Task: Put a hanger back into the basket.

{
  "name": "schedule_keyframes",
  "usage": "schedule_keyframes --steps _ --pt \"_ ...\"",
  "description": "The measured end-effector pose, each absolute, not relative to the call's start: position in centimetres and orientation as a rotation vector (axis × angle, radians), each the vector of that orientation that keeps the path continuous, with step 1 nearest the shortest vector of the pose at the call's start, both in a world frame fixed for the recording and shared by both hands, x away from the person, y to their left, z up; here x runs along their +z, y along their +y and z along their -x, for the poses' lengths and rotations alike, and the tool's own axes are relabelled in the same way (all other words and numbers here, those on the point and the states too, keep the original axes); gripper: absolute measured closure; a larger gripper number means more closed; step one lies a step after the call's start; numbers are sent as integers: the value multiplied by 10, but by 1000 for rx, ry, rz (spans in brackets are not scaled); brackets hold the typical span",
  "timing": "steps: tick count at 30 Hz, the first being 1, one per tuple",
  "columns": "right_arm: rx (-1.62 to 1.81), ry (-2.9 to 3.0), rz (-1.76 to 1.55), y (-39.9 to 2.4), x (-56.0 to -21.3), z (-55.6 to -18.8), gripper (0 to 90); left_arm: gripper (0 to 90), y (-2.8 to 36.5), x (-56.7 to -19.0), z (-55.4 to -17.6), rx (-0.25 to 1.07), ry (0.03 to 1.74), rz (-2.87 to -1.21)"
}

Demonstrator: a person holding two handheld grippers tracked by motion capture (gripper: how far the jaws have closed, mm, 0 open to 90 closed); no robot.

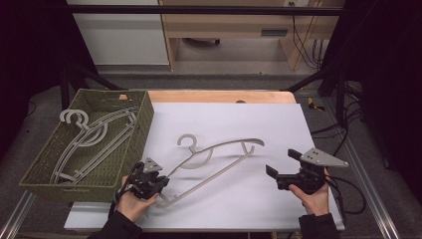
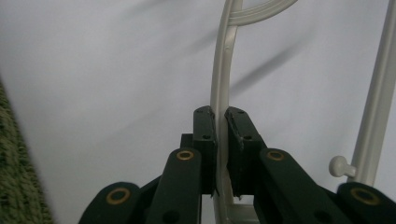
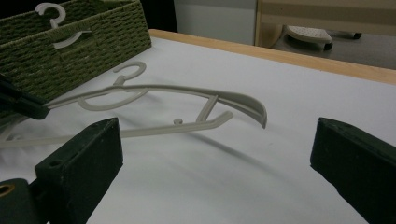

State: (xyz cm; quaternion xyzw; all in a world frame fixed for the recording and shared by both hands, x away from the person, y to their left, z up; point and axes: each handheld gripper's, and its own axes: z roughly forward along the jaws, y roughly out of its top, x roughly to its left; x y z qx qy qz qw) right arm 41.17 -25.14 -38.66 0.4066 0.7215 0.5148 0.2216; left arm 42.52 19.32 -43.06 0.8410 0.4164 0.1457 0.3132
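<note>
Hangers fill basket; left claw clamps hanger; right claw apart.

Mostly muted greys and greens here

The hanger is a pale greyish beige, same as the hangers in the basket. The basket is olive green with a woven pattern. The worktop cover is plain white with a light wood edge, and both the left gripper and right gripper are black.
</note>
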Motion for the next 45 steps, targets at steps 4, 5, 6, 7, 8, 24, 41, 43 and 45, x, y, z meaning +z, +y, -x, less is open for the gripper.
schedule_keyframes --steps 4,5,6,7,8,24,41,43,45 --pt "1422 1990 -1125 -254 -386 -411 24 826 196 -421 -421 410 1103 -2187" --pt "1425 1984 -1129 -254 -386 -411 24 826 196 -416 -419 430 1094 -2179" --pt "1426 1982 -1128 -255 -386 -411 24 826 196 -416 -419 430 1094 -2179" --pt "1426 1982 -1128 -255 -386 -411 24 826 196 -413 -417 435 1081 -2180" --pt "1425 1980 -1131 -255 -386 -411 23 826 195 -409 -415 438 1075 -2169" --pt "1425 1966 -1137 -258 -384 -410 17 826 230 -337 -412 604 1046 -2058" --pt "1411 1966 -1138 -257 -384 -411 17 826 299 -289 -431 773 1121 -2005" --pt "1413 1967 -1139 -257 -385 -411 17 825 309 -285 -434 802 1137 -1996" --pt "1408 1972 -1135 -257 -385 -411 17 825 319 -281 -437 821 1156 -1990"
